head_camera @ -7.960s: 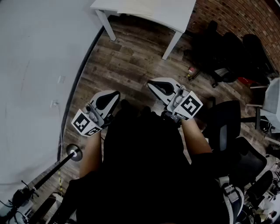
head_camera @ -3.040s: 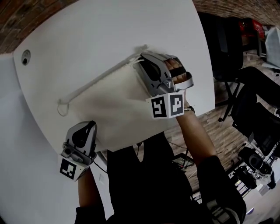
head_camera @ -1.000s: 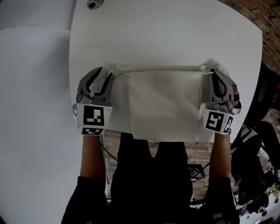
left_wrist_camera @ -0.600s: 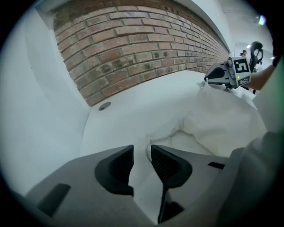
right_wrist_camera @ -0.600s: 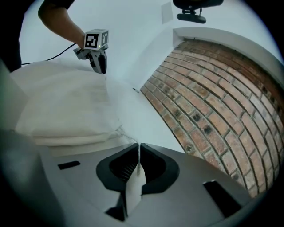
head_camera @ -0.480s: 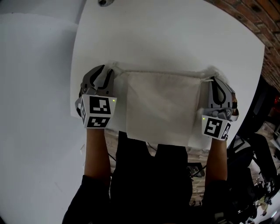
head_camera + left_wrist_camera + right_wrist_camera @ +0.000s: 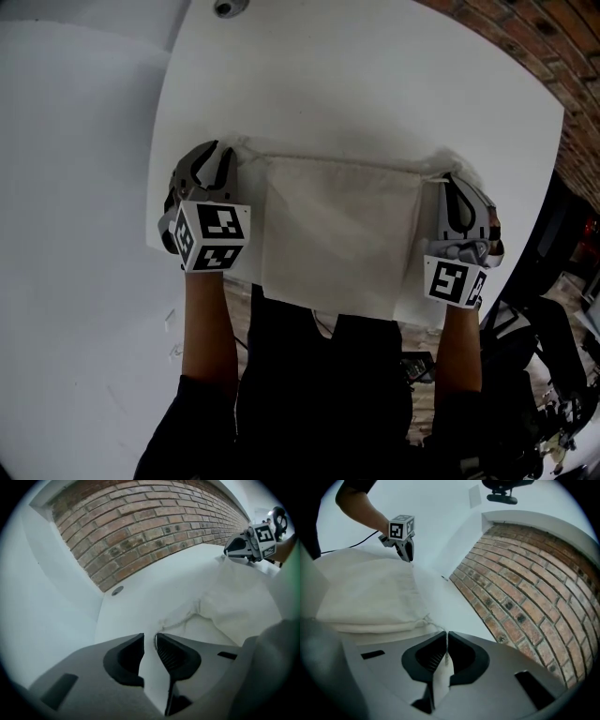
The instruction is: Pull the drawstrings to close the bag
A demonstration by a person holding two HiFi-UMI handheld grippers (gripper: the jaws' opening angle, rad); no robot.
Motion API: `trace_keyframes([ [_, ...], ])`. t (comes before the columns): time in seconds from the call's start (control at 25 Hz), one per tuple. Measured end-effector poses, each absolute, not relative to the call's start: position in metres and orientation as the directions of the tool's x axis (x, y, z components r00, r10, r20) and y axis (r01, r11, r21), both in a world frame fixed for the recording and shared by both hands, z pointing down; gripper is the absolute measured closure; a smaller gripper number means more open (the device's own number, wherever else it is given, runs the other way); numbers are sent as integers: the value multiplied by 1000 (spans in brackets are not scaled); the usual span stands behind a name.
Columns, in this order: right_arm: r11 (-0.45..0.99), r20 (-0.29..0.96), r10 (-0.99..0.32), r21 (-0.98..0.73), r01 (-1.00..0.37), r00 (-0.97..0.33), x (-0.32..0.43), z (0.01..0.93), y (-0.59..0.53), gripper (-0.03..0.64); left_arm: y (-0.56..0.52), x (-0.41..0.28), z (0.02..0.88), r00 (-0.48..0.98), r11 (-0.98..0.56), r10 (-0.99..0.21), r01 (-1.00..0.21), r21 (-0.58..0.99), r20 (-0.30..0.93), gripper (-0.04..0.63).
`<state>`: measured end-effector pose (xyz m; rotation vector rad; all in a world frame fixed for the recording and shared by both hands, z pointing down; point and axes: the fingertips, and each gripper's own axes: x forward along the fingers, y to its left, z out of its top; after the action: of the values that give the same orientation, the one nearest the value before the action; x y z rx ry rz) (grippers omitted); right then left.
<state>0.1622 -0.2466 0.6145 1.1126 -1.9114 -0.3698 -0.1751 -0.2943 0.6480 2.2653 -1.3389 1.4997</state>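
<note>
r gripper (image 7: 446, 643) clenched on its drawstring (image 7: 439, 626), l gripper (image 7: 150, 641) just closing round other cord (image 7: 180, 619), not yet pinched; next clamp, pull both apart to shut bag (image 7: 337, 234).

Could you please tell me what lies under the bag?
The white table lies under the bag, whose near end overhangs the table's edge towards the person. Anything else beneath the cloth is covered and cannot be seen.

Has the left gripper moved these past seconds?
Yes. The left gripper left the table's near edge for the bag's corner; its jaws have just been closing, drawstring between them.
</note>
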Motion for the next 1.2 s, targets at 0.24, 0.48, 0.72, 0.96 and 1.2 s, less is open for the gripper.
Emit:
trace_keyframes([
  [0.24,559,531,-816,622,-548,-230,160,614,-245,603,-297,-172,653,120,-602,-600,-719,-347,791,569],
  [0.48,554,527,-818,616,-560,-229,164,613,-240,603,-303,-174,652,153,-569,-630,-758,-319,761,572],
  [0.72,509,478,-847,598,-619,-234,169,603,-243,605,-304,-175,648,173,-521,-713,-779,-349,679,572],
  [0.96,447,423,-880,581,-680,-217,166,586,-233,606,-314,-171,613,223,-450,-830,-810,-377,511,575],
  [1.2,350,311,-929,553,-756,-203,173,537,-226,606,-316,-167,569,281,-411,-873,-864,-291,398,575],
])
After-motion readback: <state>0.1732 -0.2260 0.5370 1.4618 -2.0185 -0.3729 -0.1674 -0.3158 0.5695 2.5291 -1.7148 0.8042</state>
